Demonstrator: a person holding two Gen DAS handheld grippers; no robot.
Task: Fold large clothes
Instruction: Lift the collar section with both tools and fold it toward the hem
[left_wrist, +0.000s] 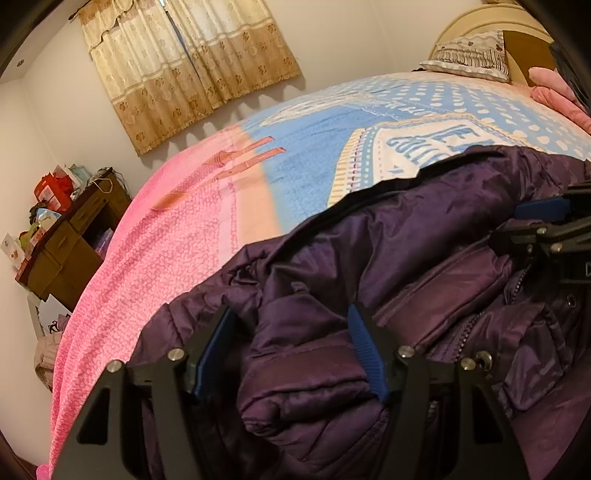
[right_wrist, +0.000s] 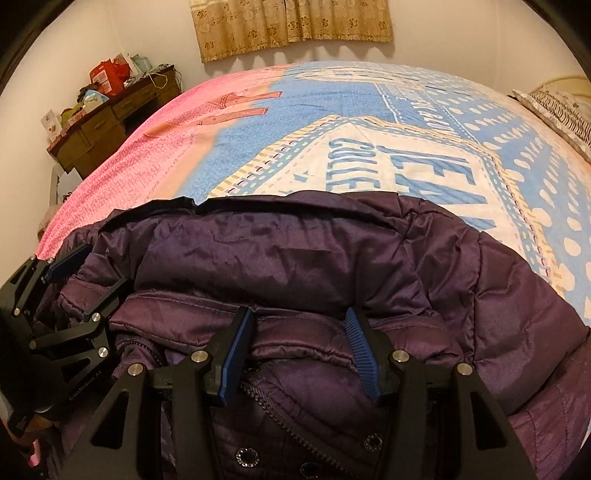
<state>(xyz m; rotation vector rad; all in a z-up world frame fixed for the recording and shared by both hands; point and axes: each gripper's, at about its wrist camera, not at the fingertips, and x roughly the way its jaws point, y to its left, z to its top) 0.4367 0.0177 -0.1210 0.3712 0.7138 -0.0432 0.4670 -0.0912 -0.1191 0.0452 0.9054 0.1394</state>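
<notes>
Both the left gripper (left_wrist: 291, 347) and right gripper (right_wrist: 301, 347), half open, straddle puffy folds of the purple jacket (right_wrist: 295, 258) on the bed (right_wrist: 369, 110); the slick padding may slip out if the pinch is shallow.

The purple padded jacket (left_wrist: 424, 229) runs off the bottom and right edges of the left wrist view; its lower part is not visible. In the right wrist view the jacket (right_wrist: 295, 251) is likewise cut at the bottom edge, and black gripper frames cover part of its zip.

Blue lettering on the bedspread (right_wrist: 424, 162) is partly buried under the jacket and cannot be read whole.

Items on the brown dresser (left_wrist: 74, 236) are too small to identify.

The pillow (right_wrist: 561, 110) is cut by the right edge.

The curtain (right_wrist: 291, 26) is cut by the top edge.
</notes>
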